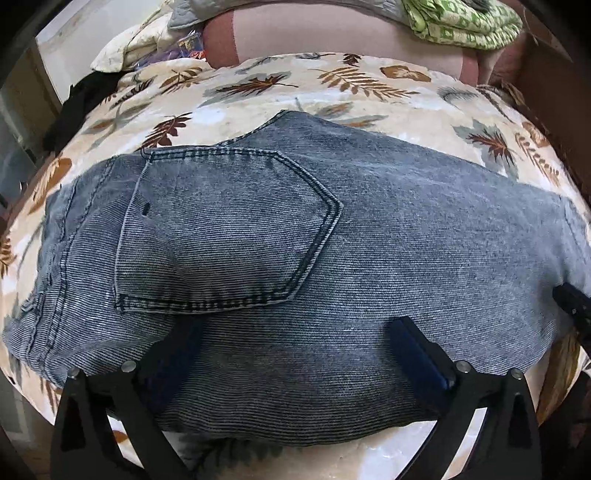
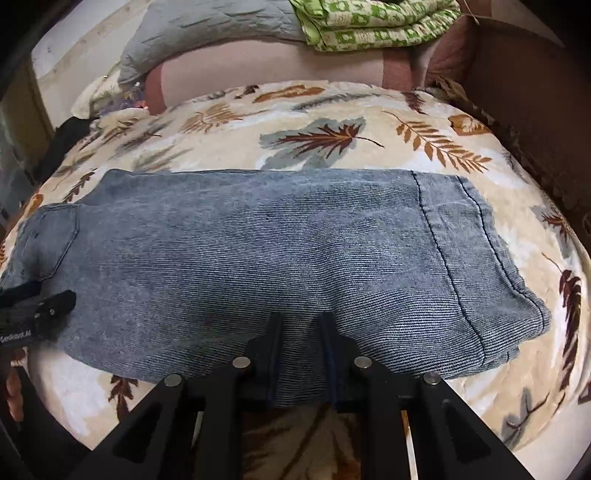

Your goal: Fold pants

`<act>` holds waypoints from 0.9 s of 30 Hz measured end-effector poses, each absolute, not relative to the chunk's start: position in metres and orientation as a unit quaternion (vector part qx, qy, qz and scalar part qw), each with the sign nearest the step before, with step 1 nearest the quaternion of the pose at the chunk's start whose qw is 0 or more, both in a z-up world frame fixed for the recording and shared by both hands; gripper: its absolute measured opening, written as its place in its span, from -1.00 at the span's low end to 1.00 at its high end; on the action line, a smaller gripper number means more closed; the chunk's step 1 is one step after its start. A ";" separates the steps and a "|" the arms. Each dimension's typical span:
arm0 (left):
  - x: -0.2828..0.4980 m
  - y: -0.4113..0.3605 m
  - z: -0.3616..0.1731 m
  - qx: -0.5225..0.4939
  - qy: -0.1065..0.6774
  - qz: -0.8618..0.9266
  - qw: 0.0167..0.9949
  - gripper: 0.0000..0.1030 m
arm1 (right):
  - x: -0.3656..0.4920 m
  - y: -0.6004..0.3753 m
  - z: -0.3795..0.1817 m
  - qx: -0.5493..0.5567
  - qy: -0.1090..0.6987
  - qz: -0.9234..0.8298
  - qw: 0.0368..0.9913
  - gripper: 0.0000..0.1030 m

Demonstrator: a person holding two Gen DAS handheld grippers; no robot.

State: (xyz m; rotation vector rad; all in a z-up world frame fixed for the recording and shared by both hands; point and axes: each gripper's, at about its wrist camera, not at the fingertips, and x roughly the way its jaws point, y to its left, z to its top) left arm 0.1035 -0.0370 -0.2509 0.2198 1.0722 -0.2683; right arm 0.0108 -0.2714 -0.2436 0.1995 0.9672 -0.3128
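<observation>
Right wrist view has the pants (image 2: 266,258) lying as a long folded band of grey-blue denim across the middle of the frame, back pocket (image 2: 51,240) at the far left, stitched hems (image 2: 476,258) stacked at the right; that doubled shape suggests one leg already rests on the other, so the lengthwise fold looks done; the right gripper (image 2: 301,325) at the bottom centre is clenched on the near edge of the denim, a ridge of cloth pinched between its narrow jaws, probably to pin or lift that edge for the next fold; the left gripper (image 2: 44,310) shows at the lower left, resting by the pocket end. Left wrist view puts the pocket (image 1: 229,229) large in the centre; the left gripper (image 1: 291,332) at the bottom is released, its jaws spread wide over the fabric and gripping nothing, as if just letting the waist end settle. Under everything lies a leaf-print blanket (image 2: 332,110); a green patterned quilt (image 2: 373,22) sits folded at the top.
</observation>
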 end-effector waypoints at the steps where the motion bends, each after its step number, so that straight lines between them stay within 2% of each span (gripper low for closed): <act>1: 0.103 -0.035 -0.252 0.104 0.502 -0.128 0.849 1.00 | 0.011 -0.273 -0.244 0.102 0.465 -0.149 0.867 -0.55; 4: 0.097 -0.036 -0.251 0.117 0.489 -0.135 0.854 1.00 | 0.012 -0.272 -0.244 0.094 0.467 -0.148 0.867 -0.55; 8: 0.103 -0.036 -0.239 0.135 0.513 -0.134 0.837 1.00 | 0.015 -0.265 -0.244 0.061 0.473 -0.148 0.866 -0.55; 13: 0.090 -0.008 -0.181 0.156 0.419 -0.103 0.889 1.00 | 0.016 -0.266 -0.219 0.071 0.481 -0.123 0.865 -0.54; 17: 0.097 0.041 -0.158 0.124 0.416 -0.050 0.899 1.00 | 0.029 -0.249 -0.181 0.054 0.444 -0.093 0.890 -0.53; 19: 0.104 0.069 -0.158 0.093 0.432 -0.028 0.896 1.00 | 0.043 -0.234 -0.171 0.045 0.437 -0.061 0.896 -0.41; 22: 0.111 0.097 -0.170 0.074 0.455 0.004 0.887 1.00 | 0.070 -0.209 -0.170 0.041 0.445 -0.019 0.894 -0.39; 27: 0.126 0.117 -0.198 0.059 0.493 0.010 0.868 1.00 | 0.115 -0.172 -0.199 0.063 0.476 0.005 0.877 -0.39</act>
